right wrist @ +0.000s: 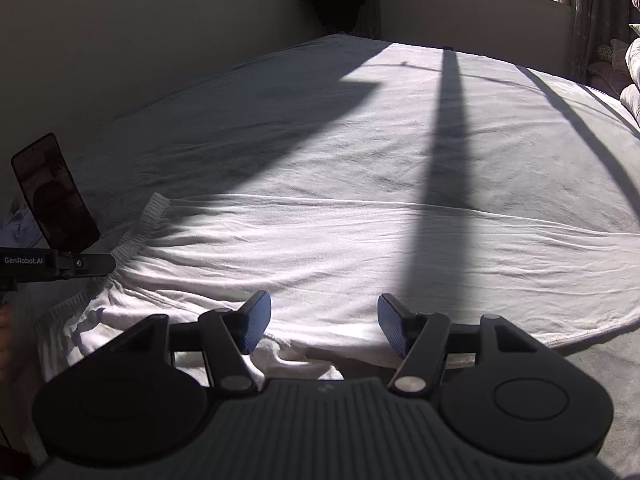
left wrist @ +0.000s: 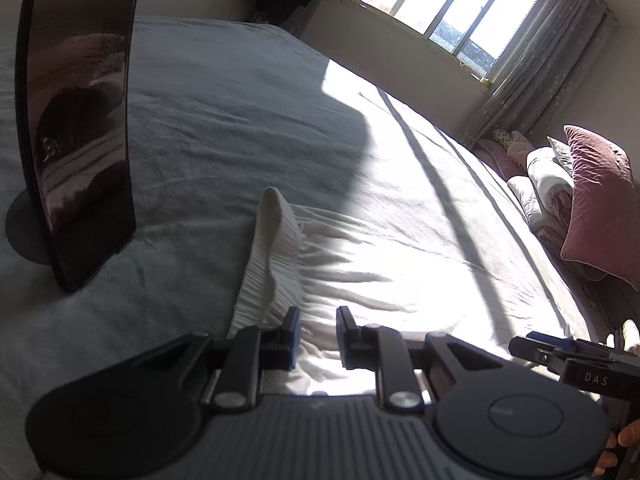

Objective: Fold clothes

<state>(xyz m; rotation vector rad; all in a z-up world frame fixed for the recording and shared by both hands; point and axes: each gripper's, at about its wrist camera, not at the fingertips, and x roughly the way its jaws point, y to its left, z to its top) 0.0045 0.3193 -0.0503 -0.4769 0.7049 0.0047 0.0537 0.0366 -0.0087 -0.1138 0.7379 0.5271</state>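
Lying on the bed point(left wrist: 224, 128) is a pair of white pants point(left wrist: 288, 264), and the left gripper point(left wrist: 318, 334) pinches a raised fold of its stretchy waist. From the right side, the right gripper point(right wrist: 324, 326) hangs spread wide over the pants point(right wrist: 340, 256), touching nothing, near a standing phone point(right wrist: 54, 196).

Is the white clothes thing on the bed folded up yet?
Not yet. The white garment lies spread long across the bed.

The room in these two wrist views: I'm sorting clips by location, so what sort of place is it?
Most likely a bedroom in a home. A wide bed with a grey sheet fills both views, cushions are piled at one end, and a curtained window lets sun fall across it.
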